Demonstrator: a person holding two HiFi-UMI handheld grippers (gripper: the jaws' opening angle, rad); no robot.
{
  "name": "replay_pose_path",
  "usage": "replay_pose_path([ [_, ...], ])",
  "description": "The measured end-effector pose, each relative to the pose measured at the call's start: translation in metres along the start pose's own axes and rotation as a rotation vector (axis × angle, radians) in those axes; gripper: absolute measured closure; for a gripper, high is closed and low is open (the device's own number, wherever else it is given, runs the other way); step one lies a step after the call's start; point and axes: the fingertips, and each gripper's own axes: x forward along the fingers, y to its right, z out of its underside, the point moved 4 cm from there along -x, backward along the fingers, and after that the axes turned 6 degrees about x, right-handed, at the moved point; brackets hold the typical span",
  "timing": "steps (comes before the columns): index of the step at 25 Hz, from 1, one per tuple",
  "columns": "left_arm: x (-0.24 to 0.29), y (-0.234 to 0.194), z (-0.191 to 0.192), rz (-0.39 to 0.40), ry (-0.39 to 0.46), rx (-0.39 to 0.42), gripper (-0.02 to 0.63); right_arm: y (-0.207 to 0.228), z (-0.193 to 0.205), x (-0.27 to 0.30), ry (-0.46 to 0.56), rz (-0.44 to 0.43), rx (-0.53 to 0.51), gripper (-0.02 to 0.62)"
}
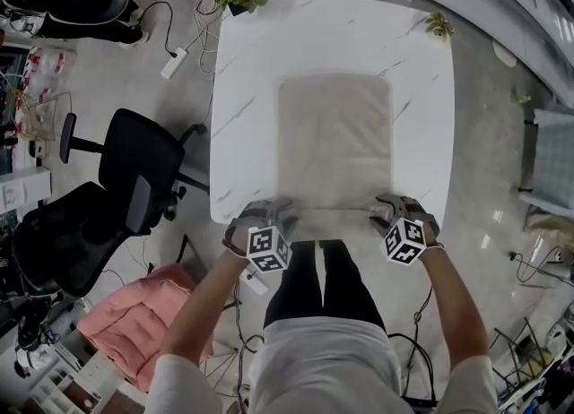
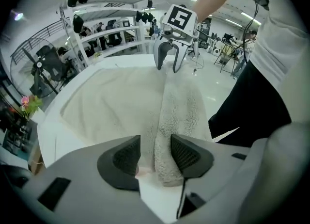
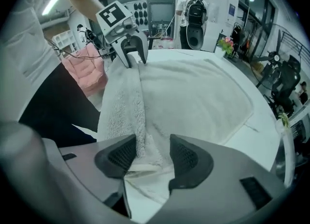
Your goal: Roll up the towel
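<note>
A white, grey-veined tabletop (image 1: 242, 72) fills mid-frame. On it lies a cream, nubbly terry towel (image 1: 334, 134), flat apart from a soft roll along its lower edge. The left gripper (image 2: 155, 154) and right gripper (image 3: 151, 156) tilt steeply down at the roll's ends, jaws parted astride it, seemingly not pinching.

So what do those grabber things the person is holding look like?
The left gripper and right gripper are light grey plastic shells. Each has two dark ridged pads and a white cube printed with black square markers. The person wears a white short-sleeved shirt and black trousers.
</note>
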Motion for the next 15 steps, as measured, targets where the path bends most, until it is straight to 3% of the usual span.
replay_pose_path([
  [7, -0.033, 0.0, -0.004, -0.043, 0.123, -0.061, 0.38, 0.001, -0.018, -0.042, 0.158, 0.04, 0.142, 0.364],
  [12, -0.05, 0.032, -0.011, -0.011, 0.162, 0.008, 0.359, -0.045, -0.019, -0.051, 0.13, -0.043, 0.032, 0.334],
  [15, -0.033, 0.058, -0.005, 0.001, 0.111, 0.092, 0.302, -0.065, -0.005, -0.033, 0.063, -0.041, -0.065, 0.3],
])
